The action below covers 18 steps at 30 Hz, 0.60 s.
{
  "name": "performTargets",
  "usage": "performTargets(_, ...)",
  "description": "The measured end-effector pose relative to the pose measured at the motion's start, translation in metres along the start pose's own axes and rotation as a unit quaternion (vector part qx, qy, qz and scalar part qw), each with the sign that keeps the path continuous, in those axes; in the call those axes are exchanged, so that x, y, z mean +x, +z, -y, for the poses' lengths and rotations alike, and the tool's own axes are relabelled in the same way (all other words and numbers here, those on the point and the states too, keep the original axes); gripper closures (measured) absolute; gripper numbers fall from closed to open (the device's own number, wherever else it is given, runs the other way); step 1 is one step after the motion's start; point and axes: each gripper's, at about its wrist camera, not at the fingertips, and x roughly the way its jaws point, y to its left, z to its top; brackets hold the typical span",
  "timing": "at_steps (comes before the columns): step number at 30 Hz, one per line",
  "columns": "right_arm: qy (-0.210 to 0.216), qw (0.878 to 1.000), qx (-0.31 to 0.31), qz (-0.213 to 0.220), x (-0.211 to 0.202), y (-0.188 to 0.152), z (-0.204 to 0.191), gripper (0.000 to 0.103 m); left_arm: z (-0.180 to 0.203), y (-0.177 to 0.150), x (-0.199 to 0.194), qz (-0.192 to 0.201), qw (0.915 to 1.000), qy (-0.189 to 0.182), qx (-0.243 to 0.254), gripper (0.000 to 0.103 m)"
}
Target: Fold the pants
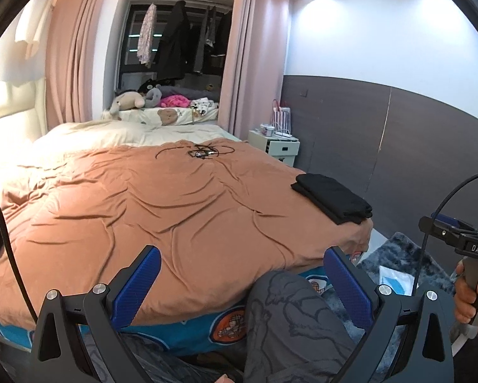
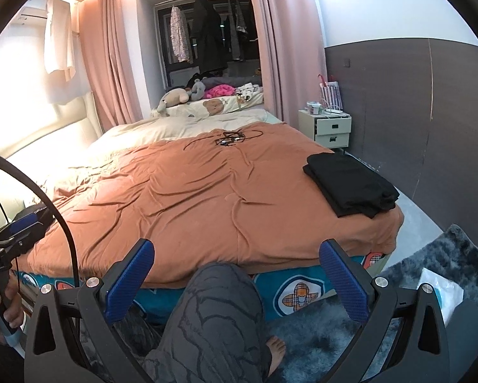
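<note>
Bedding fills the middle: a wrinkled orange-brown quilt [image 1: 162, 204] covers the bed, bare save a tangle of black cable [image 1: 200, 152] far back. Left gripper [image 1: 242, 274] hangs released, blue pads wide apart, low at the foot of the bed. Right gripper [image 2: 237, 274] is likewise spread and empty. Rightmost, black fabric pants [image 2: 350, 183] lie already folded into a flat stack near the quilt's right edge, well apart from both tools. They look soft, light and limp; pinching a folded edge through all layers would probably keep the stack together.
</note>
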Motion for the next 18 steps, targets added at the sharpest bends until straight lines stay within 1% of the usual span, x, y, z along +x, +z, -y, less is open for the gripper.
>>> performTargets(4,0.002,1.0,-0.001,-0.003,-0.004,-0.007,-0.004,0.0,-0.002,-0.008,0.004,-0.006,1.0,0.002,-0.006,0.0)
performTargets(9,0.001,1.0,-0.006,-0.009,-0.004,-0.007,-0.007,0.0,-0.003,-0.014,0.006,-0.01,0.9999,0.004,-0.008,0.0)
performTargets(13,-0.002,1.0,-0.006,-0.015,-0.001,-0.006,-0.011,0.0,-0.005,-0.016,0.008,-0.013,0.9998,-0.001,-0.013,0.0)
performTargets(18,0.0,1.0,-0.005,-0.02,0.0,-0.005,-0.015,0.0,-0.009,-0.018,0.008,-0.011,0.9998,0.005,-0.017,0.0)
